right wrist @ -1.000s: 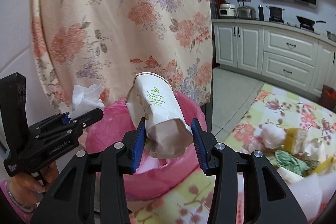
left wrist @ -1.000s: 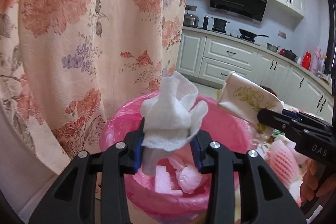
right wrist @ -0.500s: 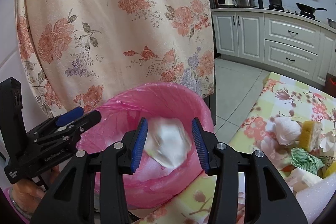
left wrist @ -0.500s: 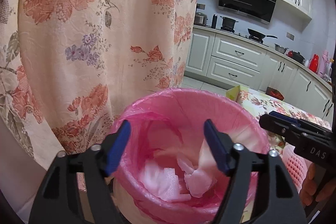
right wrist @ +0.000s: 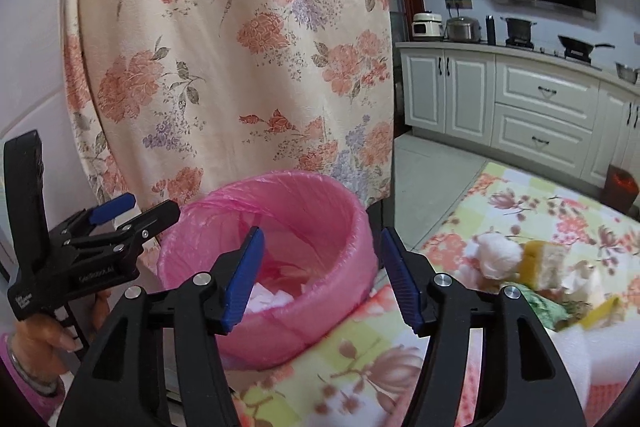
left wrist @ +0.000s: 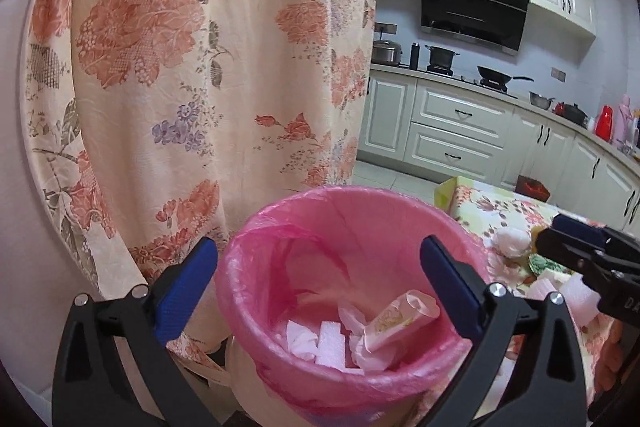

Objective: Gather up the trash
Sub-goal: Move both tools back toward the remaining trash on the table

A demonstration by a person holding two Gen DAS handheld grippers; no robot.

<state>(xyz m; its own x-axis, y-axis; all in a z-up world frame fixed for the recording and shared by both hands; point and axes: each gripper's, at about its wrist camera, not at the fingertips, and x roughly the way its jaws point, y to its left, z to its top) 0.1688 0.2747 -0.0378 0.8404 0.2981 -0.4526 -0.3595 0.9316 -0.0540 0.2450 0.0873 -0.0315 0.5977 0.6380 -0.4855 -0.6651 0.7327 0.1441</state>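
A bin with a pink liner (left wrist: 352, 197) stands below both grippers. In it lie a paper cup (left wrist: 400, 319), a crumpled tissue (left wrist: 300, 341) and white foam pieces (left wrist: 330, 343). My left gripper (left wrist: 316, 255) hangs over the bin, its jaws opening wide with nothing between them. My right gripper (right wrist: 320, 239) is above the bin (right wrist: 280, 187) from the table side, jaws opening too and empty. Each gripper shows in the other's view: the right gripper (left wrist: 560, 243) and the left gripper (right wrist: 136, 211). More trash lies on the table: a white wad (right wrist: 498, 255), a yellow sponge (right wrist: 544, 263), a green wrapper (right wrist: 540, 307) and white foam (right wrist: 576, 351).
A floral curtain (left wrist: 180, 67) hangs right behind the bin. The table under a floral cloth (right wrist: 520, 203) is to the right of the bin. White kitchen cabinets (right wrist: 540, 99) line the far wall, and a small red bin (right wrist: 622, 187) stands on the floor there.
The left gripper let go of the tissue and the right gripper let go of the paper cup; both now lie in the bin. Both jaws opened wider and both grippers drew back a little.
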